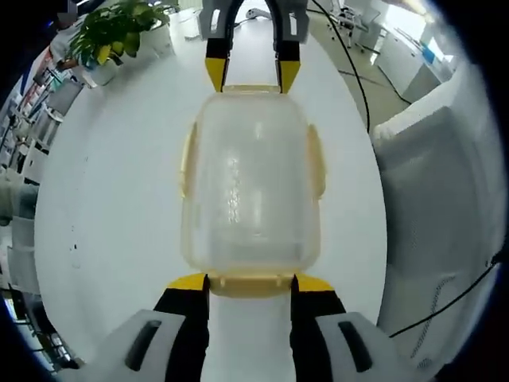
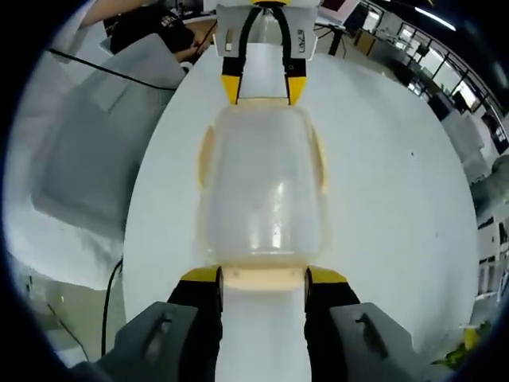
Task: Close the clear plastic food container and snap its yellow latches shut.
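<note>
The clear plastic container (image 1: 250, 183) stands on a round white table (image 1: 119, 207) with its lid on. Pale yellow latches lie along its two long sides (image 1: 188, 163). My left gripper (image 1: 250, 282) is open, its yellow-tipped jaws flanking the near end latch (image 1: 250, 288). At the far end the right gripper (image 1: 253, 76) faces me, its tips at that end's latch. In the right gripper view the same container (image 2: 262, 191) sits between my open right gripper (image 2: 262, 276), which straddles the near end latch (image 2: 262, 278), and the left gripper (image 2: 262, 89) opposite.
A potted plant (image 1: 119, 32) stands at the table's far left edge. A grey padded object (image 1: 437, 183) lies beside the table, also seen as the grey padded object (image 2: 95, 151). Black cables (image 1: 358, 79) trail off the table. Office desks stand beyond.
</note>
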`<action>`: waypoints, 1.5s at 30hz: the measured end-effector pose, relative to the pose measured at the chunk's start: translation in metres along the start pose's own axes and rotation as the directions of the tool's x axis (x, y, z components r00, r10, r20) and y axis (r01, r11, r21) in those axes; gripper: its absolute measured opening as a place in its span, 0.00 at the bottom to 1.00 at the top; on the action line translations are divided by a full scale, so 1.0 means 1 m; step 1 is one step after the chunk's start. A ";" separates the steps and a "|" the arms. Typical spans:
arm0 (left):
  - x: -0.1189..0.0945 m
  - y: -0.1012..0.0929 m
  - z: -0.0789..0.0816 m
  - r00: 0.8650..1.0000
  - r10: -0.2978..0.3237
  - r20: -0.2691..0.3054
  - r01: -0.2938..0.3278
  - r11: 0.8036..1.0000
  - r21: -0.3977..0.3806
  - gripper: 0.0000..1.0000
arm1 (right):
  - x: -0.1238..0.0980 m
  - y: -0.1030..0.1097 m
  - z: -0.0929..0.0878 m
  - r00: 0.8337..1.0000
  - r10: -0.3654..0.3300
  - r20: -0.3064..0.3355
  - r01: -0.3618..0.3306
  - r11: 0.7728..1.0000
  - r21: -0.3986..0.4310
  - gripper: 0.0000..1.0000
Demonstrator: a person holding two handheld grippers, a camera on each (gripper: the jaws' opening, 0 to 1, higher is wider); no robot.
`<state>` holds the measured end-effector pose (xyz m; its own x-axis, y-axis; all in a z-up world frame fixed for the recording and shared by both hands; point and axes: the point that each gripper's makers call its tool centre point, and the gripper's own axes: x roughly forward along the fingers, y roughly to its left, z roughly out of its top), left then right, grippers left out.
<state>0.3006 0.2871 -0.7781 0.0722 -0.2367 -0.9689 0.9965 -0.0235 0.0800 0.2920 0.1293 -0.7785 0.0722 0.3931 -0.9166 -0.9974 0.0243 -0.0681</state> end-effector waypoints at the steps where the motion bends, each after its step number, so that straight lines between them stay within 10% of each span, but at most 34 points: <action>1: 0.001 0.000 0.002 1.000 0.001 -0.004 -0.001 1.000 0.001 0.33 | 0.000 0.000 -0.002 1.000 0.000 0.001 0.000 1.000 0.001 0.36; 45: 0.015 -0.006 0.013 0.998 -0.003 -0.059 0.008 0.996 0.084 0.34 | 0.004 0.014 -0.023 0.999 0.038 0.036 -0.041 0.995 0.086 0.36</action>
<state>0.2953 0.2716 -0.7899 0.0718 -0.1793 -0.9812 0.9900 -0.1073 0.0920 0.2787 0.1101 -0.7918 0.0339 0.4269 -0.9037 -0.9962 0.0874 0.0040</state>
